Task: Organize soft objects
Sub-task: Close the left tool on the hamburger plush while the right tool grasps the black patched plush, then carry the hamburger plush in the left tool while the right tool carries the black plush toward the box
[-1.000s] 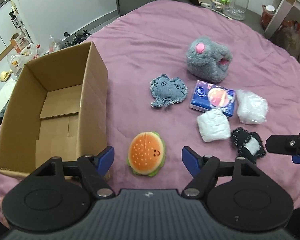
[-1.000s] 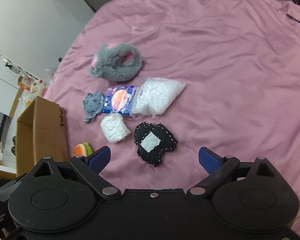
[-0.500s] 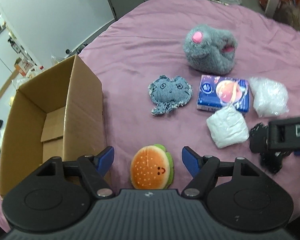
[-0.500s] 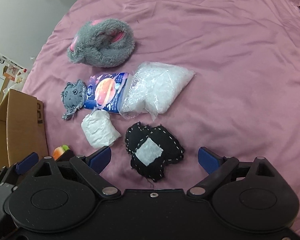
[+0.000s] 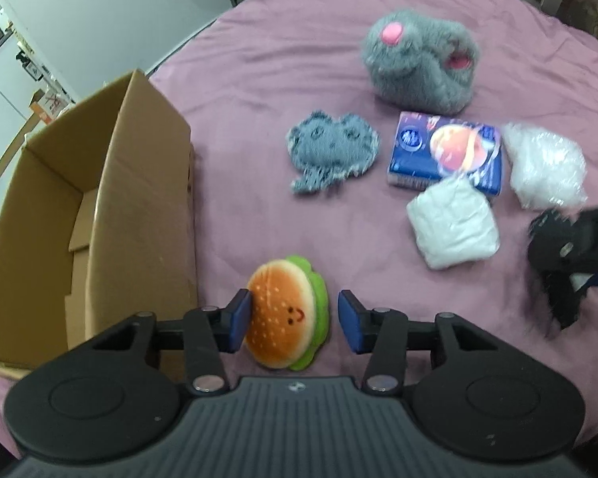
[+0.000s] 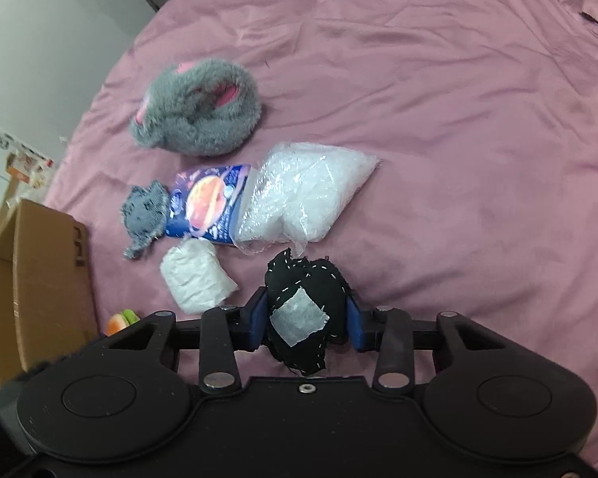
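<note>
Right gripper (image 6: 306,320) clenched on black patch (image 6: 305,310), left gripper (image 5: 290,322) released, above pink bedspread (image 6: 458,119).

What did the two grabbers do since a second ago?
Both closed in. The left tool came down around the burger plush, one finger touching it and the other still apart. The right tool moved forward and pinched the black patch toy. The cardboard box, grey slipper and tissue pack stayed put.
</note>
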A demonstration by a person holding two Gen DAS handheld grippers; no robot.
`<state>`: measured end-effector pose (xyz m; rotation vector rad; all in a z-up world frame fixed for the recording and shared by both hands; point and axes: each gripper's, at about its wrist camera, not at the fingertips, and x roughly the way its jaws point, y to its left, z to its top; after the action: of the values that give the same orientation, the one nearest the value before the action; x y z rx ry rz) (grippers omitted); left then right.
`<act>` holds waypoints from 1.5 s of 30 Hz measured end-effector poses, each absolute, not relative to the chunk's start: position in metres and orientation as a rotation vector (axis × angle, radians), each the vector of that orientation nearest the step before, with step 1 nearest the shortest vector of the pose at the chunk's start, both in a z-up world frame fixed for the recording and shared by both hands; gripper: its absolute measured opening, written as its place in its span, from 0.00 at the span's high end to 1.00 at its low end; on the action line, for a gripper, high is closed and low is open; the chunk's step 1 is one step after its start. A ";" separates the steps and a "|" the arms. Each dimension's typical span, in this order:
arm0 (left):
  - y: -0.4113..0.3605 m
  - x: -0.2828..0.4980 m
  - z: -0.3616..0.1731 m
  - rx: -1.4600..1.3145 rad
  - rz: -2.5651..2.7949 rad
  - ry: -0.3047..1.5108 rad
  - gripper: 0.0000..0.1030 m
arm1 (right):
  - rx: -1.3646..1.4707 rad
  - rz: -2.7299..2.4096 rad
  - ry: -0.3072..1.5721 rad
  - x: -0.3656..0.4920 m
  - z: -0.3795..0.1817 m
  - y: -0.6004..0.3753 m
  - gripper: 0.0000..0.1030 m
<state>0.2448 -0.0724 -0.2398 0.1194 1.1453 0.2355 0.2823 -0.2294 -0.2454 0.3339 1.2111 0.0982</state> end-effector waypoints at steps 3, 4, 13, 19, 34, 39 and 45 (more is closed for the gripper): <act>-0.068 0.243 -0.238 0.094 0.240 1.137 0.66 | 0.368 0.104 1.184 0.277 -0.241 -0.234 0.62; -0.066 0.242 -0.236 0.076 0.240 1.134 0.69 | 0.375 0.106 1.176 0.276 -0.240 -0.235 0.62; -0.060 0.235 -0.214 -0.014 0.190 1.074 0.80 | 0.399 0.122 1.125 0.272 -0.230 -0.237 0.62; -0.064 0.230 -0.198 -0.019 0.125 1.051 0.79 | 0.379 0.102 1.082 0.266 -0.219 -0.234 0.62; -0.046 0.219 -0.151 -0.034 0.034 0.958 0.79 | 0.331 0.014 0.862 0.234 -0.176 -0.227 0.62; -0.030 0.216 -0.134 -0.038 0.027 0.929 0.79 | 0.289 -0.027 0.770 0.224 -0.160 -0.219 0.62; -0.004 0.216 -0.116 -0.043 0.035 0.892 0.79 | 0.297 -0.031 0.740 0.221 -0.157 -0.204 0.62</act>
<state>0.2161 -0.0043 -0.1158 -0.0434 0.8915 0.0345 0.2209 -0.2040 -0.1573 0.2973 0.7398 -0.0308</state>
